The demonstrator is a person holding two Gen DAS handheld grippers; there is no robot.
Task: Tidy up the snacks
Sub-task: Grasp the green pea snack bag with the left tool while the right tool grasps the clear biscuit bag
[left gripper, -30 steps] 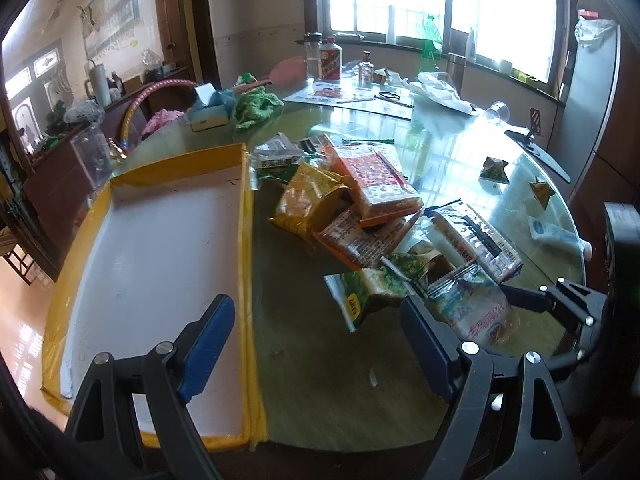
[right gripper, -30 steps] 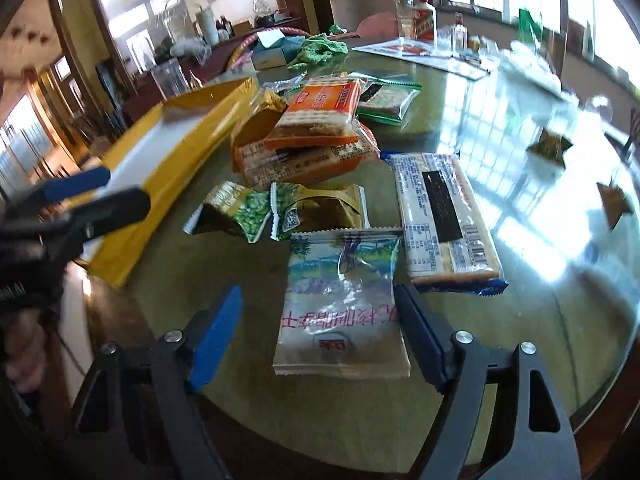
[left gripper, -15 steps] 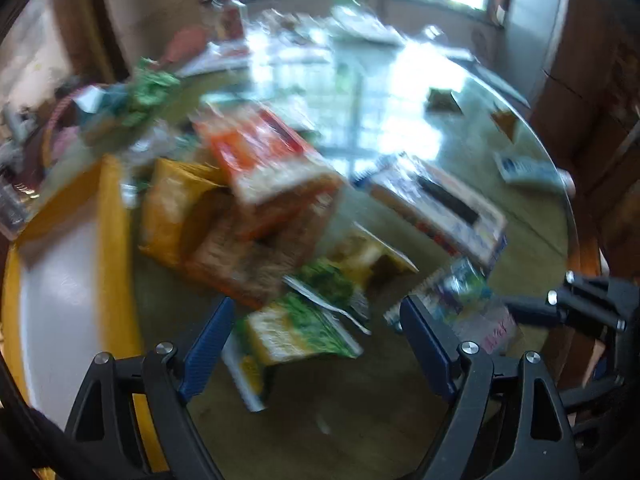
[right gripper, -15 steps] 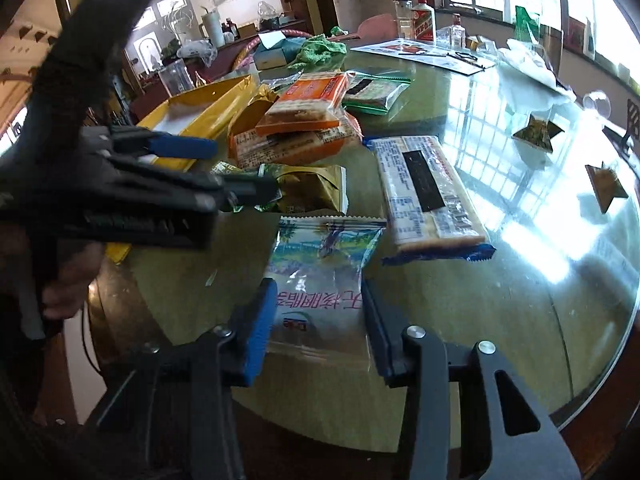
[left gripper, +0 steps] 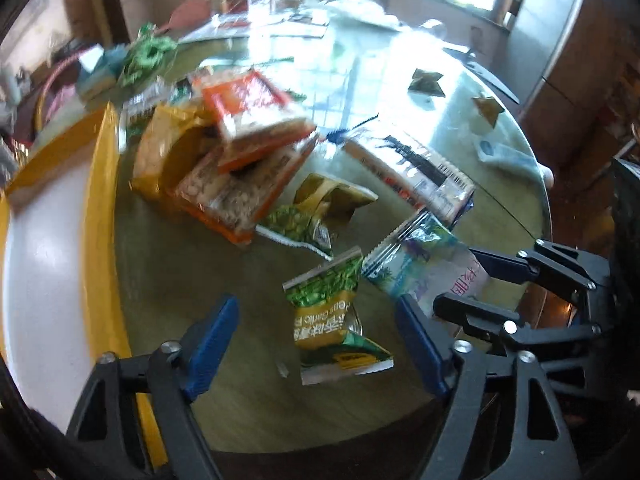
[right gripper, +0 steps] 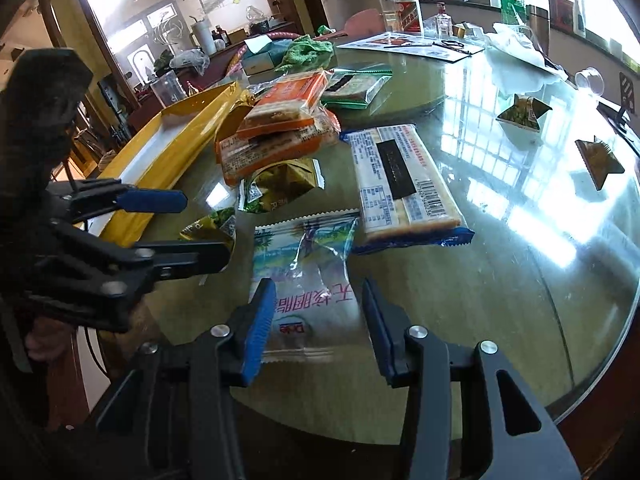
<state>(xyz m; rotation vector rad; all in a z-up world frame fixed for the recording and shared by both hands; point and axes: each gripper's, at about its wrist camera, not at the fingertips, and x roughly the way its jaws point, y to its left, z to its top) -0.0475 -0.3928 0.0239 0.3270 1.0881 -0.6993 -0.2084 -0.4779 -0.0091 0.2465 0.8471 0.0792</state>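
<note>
Left hand-held gripper (left gripper: 316, 344), jaws wide and just closing, straddles a green pea packet (left gripper: 334, 320) on the desk (left gripper: 224, 288). Right hand-held gripper (right gripper: 318, 320), narrowed, flanks a pale pouch (right gripper: 306, 264). Both seem light and crinkly; pinch mid-body.

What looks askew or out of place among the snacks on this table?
The orange cracker packs lie stacked crookedly, the upper one tilted across the lower. The yellow tray beside them holds no snacks in the part visible, while every packet, including the green pea packet, is scattered over the table.
</note>
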